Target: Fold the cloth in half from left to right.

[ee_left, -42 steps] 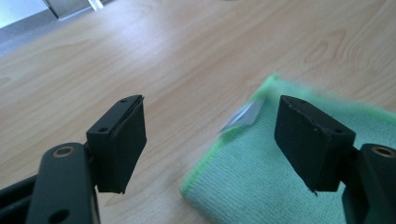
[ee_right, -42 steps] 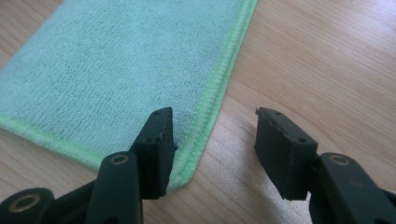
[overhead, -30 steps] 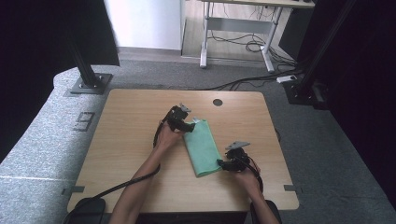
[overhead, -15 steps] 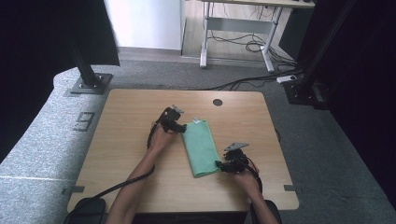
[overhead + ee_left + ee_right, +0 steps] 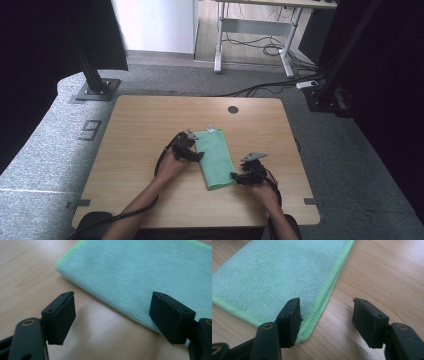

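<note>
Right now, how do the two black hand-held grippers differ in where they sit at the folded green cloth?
The left gripper sits at the long folded side of the green microfibre cloth, midway along; the right gripper sits at its near corner, at the stitched hem. One left jaw is over the cloth, the other over the wooden table; the right jaws straddle the corner. Both are open, gripping nothing; the right jaws have just been opening.

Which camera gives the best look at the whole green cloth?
The high view: the folded green cloth lies whole on the table there. The left gripper view shows its folded edge; the right gripper view shows a stitched corner.
</note>
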Available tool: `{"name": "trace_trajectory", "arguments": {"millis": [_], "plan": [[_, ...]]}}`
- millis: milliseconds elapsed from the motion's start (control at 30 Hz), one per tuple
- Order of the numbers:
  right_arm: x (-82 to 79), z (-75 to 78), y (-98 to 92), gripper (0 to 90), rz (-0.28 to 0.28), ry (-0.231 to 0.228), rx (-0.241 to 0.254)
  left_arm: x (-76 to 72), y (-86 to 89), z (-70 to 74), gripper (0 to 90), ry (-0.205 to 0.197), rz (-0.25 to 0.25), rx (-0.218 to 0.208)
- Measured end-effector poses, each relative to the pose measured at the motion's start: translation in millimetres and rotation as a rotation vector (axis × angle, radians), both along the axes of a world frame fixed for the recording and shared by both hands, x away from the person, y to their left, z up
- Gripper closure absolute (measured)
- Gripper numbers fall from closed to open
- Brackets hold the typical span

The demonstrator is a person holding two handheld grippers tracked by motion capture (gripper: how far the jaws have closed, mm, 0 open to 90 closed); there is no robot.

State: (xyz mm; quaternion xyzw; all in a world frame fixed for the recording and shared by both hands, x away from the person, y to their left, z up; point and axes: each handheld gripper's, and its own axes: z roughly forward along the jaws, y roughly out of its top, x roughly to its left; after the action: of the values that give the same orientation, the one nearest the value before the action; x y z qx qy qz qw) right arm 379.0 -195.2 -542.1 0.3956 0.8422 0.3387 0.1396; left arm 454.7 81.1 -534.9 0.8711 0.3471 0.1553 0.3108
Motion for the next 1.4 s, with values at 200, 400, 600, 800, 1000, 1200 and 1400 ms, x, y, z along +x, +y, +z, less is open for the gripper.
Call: {"name": "trace_trajectory", "arguments": {"millis": [200, 400, 600, 800, 1000, 1200, 1400], "plan": [[-0.1, 1.2, -3.1, 34.3, -0.01, 0.005, -0.002, -28.6, -7.9, -1.8, 16.6, 0.014, -0.034, -0.023], [-0.3, 0.7, -8.7, 31.9, -0.007, 0.015, 0.005, -55.8, -13.9, -4.8, 15.9, 0.031, -0.061, -0.032], [-1.0, -0.7, -6.2, 22.7, -0.006, 0.018, -0.016, -78.3, -14.3, -6.7, 15.7, 0.05, -0.07, -0.042], [-4.5, -1.2, 0.0, 18.6, -0.008, 0.02, -0.029, -84.2, -7.0, -6.5, 15.6, 0.04, -0.067, -0.028], [-8.4, -1.8, 15.5, 18.3, 0.006, 0.01, -0.029, -80.2, 11.0, -7.3, 15.6, 0.049, -0.039, -0.041], [-9.7, -3.1, 34.1, 17.5, 0.0, -0.01, -0.022, -76.1, 32.2, -8.1, 15.6, 0.051, -0.002, -0.056], [-5.8, -3.2, 54.0, 17.7, 0.022, -0.036, -0.033, -70.6, 52.0, -8.2, 15.6, 0.05, 0.023, -0.059]]}}
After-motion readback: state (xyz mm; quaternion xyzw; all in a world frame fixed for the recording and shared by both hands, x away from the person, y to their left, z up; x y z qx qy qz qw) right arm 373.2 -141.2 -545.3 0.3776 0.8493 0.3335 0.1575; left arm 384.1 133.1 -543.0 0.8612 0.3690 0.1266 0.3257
